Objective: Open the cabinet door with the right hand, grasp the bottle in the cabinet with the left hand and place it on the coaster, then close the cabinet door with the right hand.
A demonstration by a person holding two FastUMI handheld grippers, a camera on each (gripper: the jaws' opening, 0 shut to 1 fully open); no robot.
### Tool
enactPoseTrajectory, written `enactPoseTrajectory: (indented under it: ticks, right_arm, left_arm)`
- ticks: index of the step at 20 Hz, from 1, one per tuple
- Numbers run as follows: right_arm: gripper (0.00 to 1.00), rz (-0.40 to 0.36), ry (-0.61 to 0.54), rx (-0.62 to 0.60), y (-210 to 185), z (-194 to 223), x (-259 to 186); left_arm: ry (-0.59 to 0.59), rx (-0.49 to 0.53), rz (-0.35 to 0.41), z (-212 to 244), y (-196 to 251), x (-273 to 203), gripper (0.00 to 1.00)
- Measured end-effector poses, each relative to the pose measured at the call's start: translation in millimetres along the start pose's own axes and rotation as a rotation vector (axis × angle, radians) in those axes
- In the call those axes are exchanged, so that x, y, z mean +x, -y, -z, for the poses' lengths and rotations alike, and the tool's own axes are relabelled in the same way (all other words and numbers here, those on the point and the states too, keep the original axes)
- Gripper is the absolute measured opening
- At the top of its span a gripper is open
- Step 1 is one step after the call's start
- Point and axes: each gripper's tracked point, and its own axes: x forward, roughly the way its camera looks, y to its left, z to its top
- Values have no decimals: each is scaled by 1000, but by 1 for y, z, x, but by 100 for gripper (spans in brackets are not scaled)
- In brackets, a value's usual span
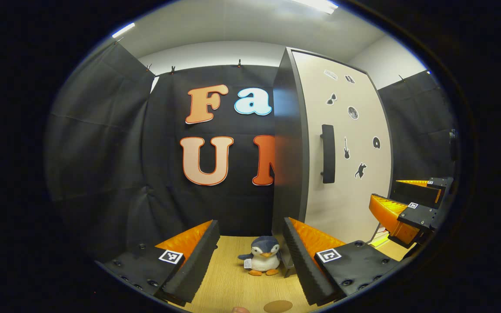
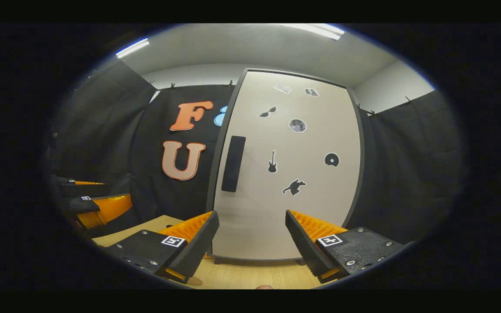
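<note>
A tall cabinet stands on the wooden table, its beige door [image 2: 285,174] shut and dotted with small stickers. The door's black handle [image 2: 233,164] runs vertically near its left edge; in the left gripper view the handle [image 1: 328,153] sits on the door [image 1: 346,174] to the right. The shut door hides the inside. A round brown coaster [image 1: 278,306] lies on the table at the bottom edge. My left gripper [image 1: 250,224] is open, with nothing between its fingers. My right gripper [image 2: 252,215] is open too, facing the lower door a short way off, and appears again as the right gripper [image 1: 389,193].
A small plush penguin [image 1: 263,261] sits on the table [image 1: 228,278] beside the cabinet's left front corner, between my left fingers in the picture. The left gripper [image 2: 94,193] hangs at the far left of the right gripper view. Black cloth walls close in the booth.
</note>
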Motion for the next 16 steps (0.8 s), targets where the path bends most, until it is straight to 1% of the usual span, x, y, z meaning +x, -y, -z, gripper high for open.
enactPoseTrajectory:
  ticks: [3,7,13,16]
  right_arm:
    - [95,-6,2,21,-4,-3,0]
    - [94,-22,13,31,-12,-13,13]
    - [95,-46,61,43,-37,-39,52]
    - [95,-50,77,31,-48,-47,70]
  left_arm:
    - [-4,2,0,1,0,-1,96]
    - [-14,-18,-3,5,-3,-5,96]
    - [-34,-28,-49,13,-26,-13,95]
    - [-40,-24,-82,16,-46,-15,97]
